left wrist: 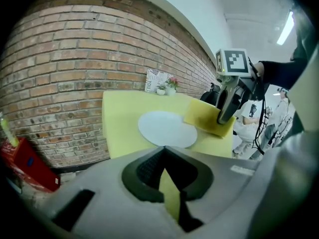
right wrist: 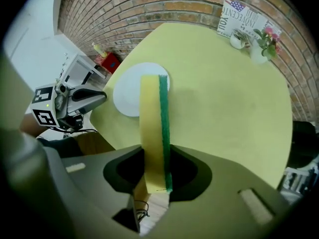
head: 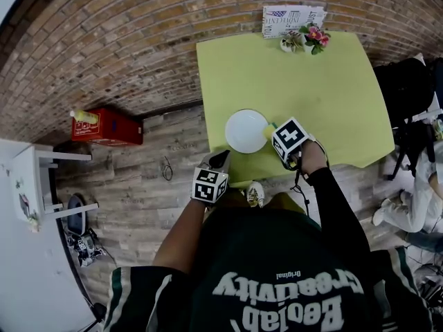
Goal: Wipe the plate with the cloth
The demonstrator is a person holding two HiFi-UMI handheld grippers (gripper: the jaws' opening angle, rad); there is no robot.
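Observation:
A round white plate (head: 245, 131) lies near the front edge of the yellow-green table (head: 325, 95). My right gripper (head: 277, 134) is shut on the cloth, a yellow sponge (head: 268, 131) with a green face, right beside the plate's right rim. In the right gripper view the sponge (right wrist: 153, 128) stands on edge between the jaws of the right gripper (right wrist: 155, 156), with the plate (right wrist: 130, 91) beyond it. My left gripper (head: 220, 160) hangs just off the table's front edge, below and left of the plate, shut on nothing. The left gripper (left wrist: 165, 157) looks at the plate (left wrist: 167, 128) and sponge (left wrist: 207, 117).
A printed sign (head: 293, 19) and small flower pots (head: 306, 39) stand at the table's far edge by the brick wall. On the floor are a red box (head: 107, 126) and white furniture (head: 38, 185) at left. A black bag (head: 408, 92) and a seated person (head: 415, 206) are at right.

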